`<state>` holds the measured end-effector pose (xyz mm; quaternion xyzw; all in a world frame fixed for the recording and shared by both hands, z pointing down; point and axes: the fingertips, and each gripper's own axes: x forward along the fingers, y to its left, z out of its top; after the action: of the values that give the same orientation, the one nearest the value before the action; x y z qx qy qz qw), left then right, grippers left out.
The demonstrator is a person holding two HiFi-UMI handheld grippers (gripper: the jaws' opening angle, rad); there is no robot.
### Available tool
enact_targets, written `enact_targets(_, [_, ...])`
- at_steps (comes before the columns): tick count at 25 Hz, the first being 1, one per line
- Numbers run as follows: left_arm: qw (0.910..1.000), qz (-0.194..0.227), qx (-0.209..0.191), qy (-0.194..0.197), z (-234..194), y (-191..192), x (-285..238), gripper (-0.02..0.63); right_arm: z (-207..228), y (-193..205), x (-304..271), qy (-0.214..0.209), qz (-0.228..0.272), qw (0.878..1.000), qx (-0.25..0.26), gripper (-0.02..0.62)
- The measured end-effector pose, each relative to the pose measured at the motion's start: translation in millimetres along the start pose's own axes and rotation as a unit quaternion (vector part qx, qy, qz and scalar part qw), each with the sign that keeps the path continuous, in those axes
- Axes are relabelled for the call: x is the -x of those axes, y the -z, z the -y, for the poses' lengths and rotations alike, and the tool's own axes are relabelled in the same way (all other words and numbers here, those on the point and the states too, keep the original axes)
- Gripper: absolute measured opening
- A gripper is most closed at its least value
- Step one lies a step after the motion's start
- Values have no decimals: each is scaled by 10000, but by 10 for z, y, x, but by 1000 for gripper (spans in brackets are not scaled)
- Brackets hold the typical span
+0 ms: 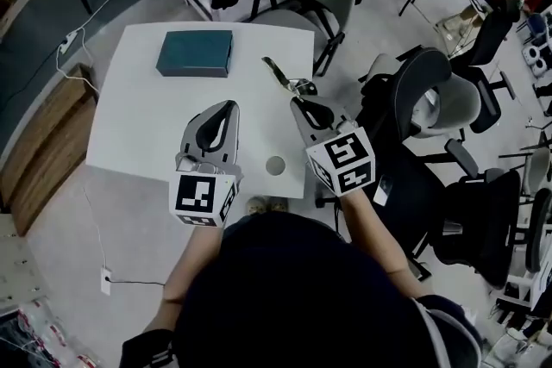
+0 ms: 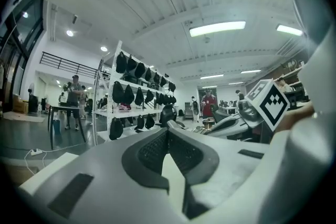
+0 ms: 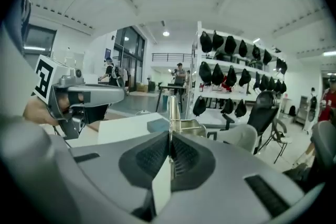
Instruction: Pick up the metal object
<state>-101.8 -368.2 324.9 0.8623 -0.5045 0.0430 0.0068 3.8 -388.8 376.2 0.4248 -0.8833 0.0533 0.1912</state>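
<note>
- Teal box (image 1: 195,53): toward far left corner of desk (image 1: 142,129), well apart from both grippers; likely not part of task.
- Left gripper (image 1: 229,107): hovers over desk middle, jaws together, nothing between them. Looks idle, parked clear of right side's work.
- Round hole (image 1: 275,165): in desk near near edge.
- Metal object (image 1: 278,72): by right edge of desk. Bracket end sticks out past jaw tips.
- Right gripper (image 1: 297,102): jaws clamped fully on thin strip, an edge-on pinch that suits flat metal. Object seems raised off desk; cannot confirm.
</note>
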Motion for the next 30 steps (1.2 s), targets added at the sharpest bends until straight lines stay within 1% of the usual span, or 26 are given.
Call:
enact_targets(3, [9998,170,-82,-117,-67,-190,-32,25,105,-348,140,418,650,9970,106,26])
enact_targets(6, [9993,307,-102,-173,-107,-339,-53,25,186,-637,306,841,1171,9890,322,26])
enact_targets(9, [9987,437,-114,-229,-130,-496,-40,25,231,-859,461,1157,1547,9798,521,26])
enact_targets(13, [9973,623,-246,-283,-120,-666,-9,25,259,-1033,608,1366,1905,9698,680,26])
enact_targets(15, [9969,672,-291,-302,-115,-696,-6,25,279,-1044,616,1386,1968,9678,737,26])
enact_targets(19, [9972,627,-302,-289,-107,-658,-21,25,310,-976,609,1429,1870,9709,452,27])
enact_targets(21, [9973,609,-286,-284,-102,-639,-20,25,316,-946,614,1432,1843,9716,389,26])
enact_targets(26, [9970,662,-294,-264,-77,-664,-17,25,331,-930,647,1478,1863,9706,372,28])
enact_targets(30, [9969,688,-316,-225,-20,-662,-14,25,331,-908,674,1435,1905,9702,430,28])
